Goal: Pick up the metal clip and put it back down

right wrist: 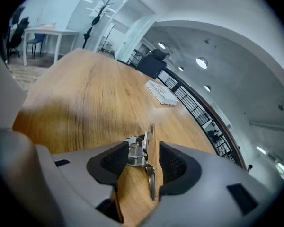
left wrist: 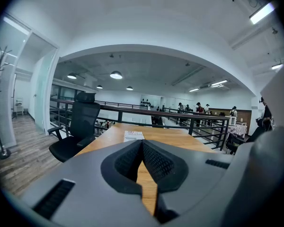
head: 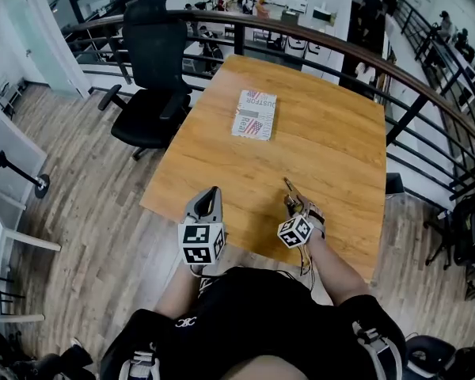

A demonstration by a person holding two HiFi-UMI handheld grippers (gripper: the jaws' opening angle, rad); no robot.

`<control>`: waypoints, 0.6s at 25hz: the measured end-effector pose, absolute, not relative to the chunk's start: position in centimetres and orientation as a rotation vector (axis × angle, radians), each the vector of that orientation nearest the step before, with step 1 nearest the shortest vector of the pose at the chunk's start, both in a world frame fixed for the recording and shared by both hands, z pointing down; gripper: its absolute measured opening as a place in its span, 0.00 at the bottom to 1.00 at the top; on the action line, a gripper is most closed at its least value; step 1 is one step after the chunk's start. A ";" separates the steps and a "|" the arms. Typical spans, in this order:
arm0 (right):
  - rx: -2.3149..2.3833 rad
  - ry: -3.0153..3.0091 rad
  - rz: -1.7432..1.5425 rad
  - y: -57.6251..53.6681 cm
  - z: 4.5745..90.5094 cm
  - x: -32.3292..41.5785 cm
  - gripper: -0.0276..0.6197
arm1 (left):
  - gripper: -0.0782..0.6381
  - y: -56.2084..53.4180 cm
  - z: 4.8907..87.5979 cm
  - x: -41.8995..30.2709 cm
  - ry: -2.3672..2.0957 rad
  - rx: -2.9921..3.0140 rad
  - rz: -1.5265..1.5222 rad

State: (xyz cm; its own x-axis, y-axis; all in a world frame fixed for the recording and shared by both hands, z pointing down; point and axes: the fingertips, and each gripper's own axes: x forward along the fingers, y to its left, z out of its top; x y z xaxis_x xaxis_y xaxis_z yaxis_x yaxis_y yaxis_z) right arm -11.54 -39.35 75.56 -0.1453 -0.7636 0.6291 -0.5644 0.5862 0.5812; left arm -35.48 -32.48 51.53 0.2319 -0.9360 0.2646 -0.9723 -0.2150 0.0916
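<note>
The metal clip (right wrist: 138,151) is seen on the bench (head: 324,133) between the spread right tongs (head: 294,206), unpinched, while the left tongs (left wrist: 142,148) are held pressed together, empty. The clip could be snagged and dragged if the tongs are lifted askew.

A booklet (head: 254,114) lies near the desk's (head: 332,145) far edge; a black chair (head: 152,77) stands beside its far left corner.

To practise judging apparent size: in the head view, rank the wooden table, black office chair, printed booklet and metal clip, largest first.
1. wooden table
2. black office chair
3. printed booklet
4. metal clip, by far the smallest
No two look alike.
</note>
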 end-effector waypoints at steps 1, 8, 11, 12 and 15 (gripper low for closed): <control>1.089 -1.860 -0.225 -39.3 75.2 -11.7 0.39 | 0.13 -32.7 51.7 -35.3 -1.793 2.269 0.224; 1.355 -2.197 -0.087 -40.2 65.7 -12.7 0.30 | 0.13 -34.4 52.0 -32.6 -1.748 2.307 0.229; 1.532 -2.286 -0.065 -40.6 60.7 -11.0 0.20 | 0.13 -35.4 51.8 -30.8 -1.720 2.343 0.230; 1.586 -2.299 -0.074 -40.6 59.0 -10.3 0.17 | 0.13 -35.6 51.8 -30.2 -1.712 2.354 0.228; 1.719 -2.280 -0.139 -40.3 54.8 -7.9 0.08 | 0.13 -36.1 51.4 -28.7 -1.690 2.380 0.223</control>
